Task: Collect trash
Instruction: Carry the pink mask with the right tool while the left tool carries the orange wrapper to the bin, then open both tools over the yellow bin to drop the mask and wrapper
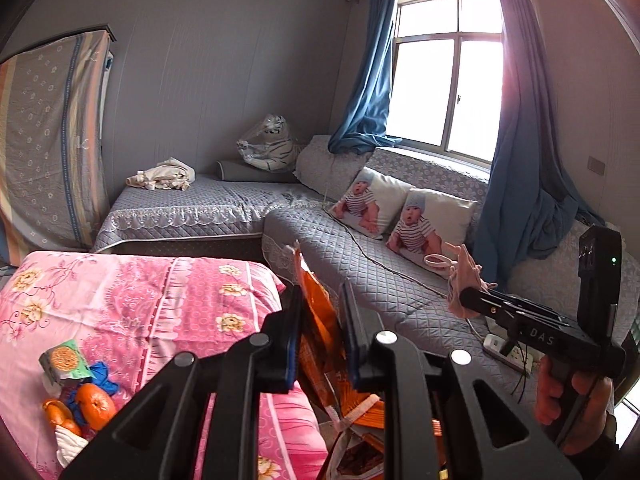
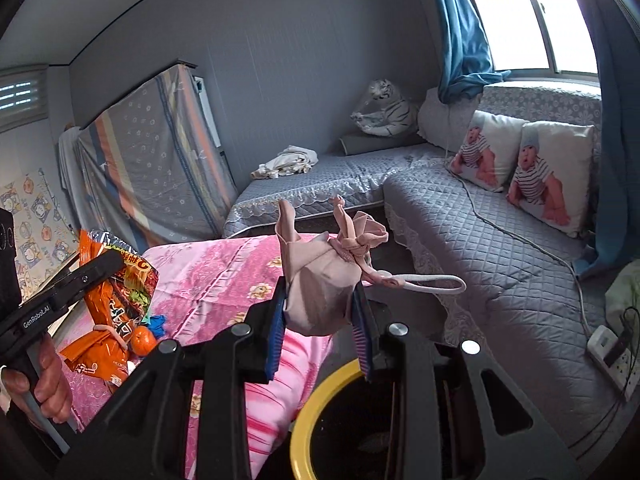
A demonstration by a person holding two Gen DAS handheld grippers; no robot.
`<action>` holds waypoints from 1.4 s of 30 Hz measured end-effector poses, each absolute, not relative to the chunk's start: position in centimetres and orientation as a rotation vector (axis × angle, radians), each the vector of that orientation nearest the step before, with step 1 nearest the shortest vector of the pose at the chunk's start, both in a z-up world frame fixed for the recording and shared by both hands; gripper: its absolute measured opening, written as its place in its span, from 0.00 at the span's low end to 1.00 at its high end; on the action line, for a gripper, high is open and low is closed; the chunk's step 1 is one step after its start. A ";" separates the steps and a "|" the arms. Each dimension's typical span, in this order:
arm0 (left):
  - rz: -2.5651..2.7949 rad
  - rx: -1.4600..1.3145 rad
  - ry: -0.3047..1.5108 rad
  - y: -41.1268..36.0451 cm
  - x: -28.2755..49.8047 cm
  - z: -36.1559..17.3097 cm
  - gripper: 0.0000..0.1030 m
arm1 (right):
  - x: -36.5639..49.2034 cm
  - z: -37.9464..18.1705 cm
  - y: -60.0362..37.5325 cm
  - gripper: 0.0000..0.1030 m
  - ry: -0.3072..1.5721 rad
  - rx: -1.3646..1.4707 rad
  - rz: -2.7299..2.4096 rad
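Observation:
My left gripper (image 1: 320,332) is shut on an orange snack wrapper (image 1: 316,320), which stands up between its blue pads; the same wrapper (image 2: 116,300) shows at the left of the right wrist view under the left gripper's fingers (image 2: 92,268). My right gripper (image 2: 320,320) is shut on a crumpled pink cloth mask (image 2: 324,284) whose ear loop (image 2: 432,282) trails to the right. That mask (image 1: 464,284) also appears in the left wrist view at the right gripper's tip. A yellow-rimmed dark bin (image 2: 316,400) sits just below the right gripper.
The pink flowered bed cover (image 1: 132,304) carries tangerines (image 1: 94,404), a green biscuit packet (image 1: 64,360) and blue scraps. A grey quilted corner sofa (image 1: 384,280) holds two baby-print pillows (image 1: 424,224), a tiger toy (image 1: 272,144), and a power strip (image 1: 508,352) with cables.

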State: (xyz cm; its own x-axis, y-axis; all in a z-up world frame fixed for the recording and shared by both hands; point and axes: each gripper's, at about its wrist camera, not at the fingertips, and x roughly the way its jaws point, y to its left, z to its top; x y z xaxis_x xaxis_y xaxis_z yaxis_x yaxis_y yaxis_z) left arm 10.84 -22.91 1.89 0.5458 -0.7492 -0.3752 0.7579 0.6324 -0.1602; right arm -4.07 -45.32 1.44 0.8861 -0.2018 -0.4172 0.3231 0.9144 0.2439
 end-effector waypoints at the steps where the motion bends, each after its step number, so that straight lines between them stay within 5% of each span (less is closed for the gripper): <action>1: -0.906 0.026 0.444 -23.7 10.8 1.5 0.16 | -4.3 1.0 -45.7 0.27 0.405 0.320 -0.296; 26: -1.125 0.202 0.727 -36.5 9.6 -11.0 0.17 | -6.4 -12.6 -53.5 0.29 0.586 0.591 -0.421; 35: -1.127 0.179 0.756 -36.8 9.7 -11.8 0.37 | -7.0 -13.7 -55.0 0.44 0.574 0.635 -0.455; 37: -1.116 0.166 0.756 -36.5 9.9 -11.6 0.48 | -7.3 -13.7 -55.1 0.48 0.567 0.646 -0.462; 42: -1.095 0.125 0.736 -35.2 10.6 -10.6 0.50 | -7.6 -12.8 -55.1 0.53 0.550 0.643 -0.475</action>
State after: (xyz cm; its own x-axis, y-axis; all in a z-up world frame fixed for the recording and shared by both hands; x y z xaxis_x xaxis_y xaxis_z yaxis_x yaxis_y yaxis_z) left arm 10.61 -35.20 -10.58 0.2494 -0.7618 -0.5978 0.8413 0.4762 -0.2558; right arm -7.62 -55.15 -12.81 0.7561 -0.2408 -0.6085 0.5674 0.7044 0.4264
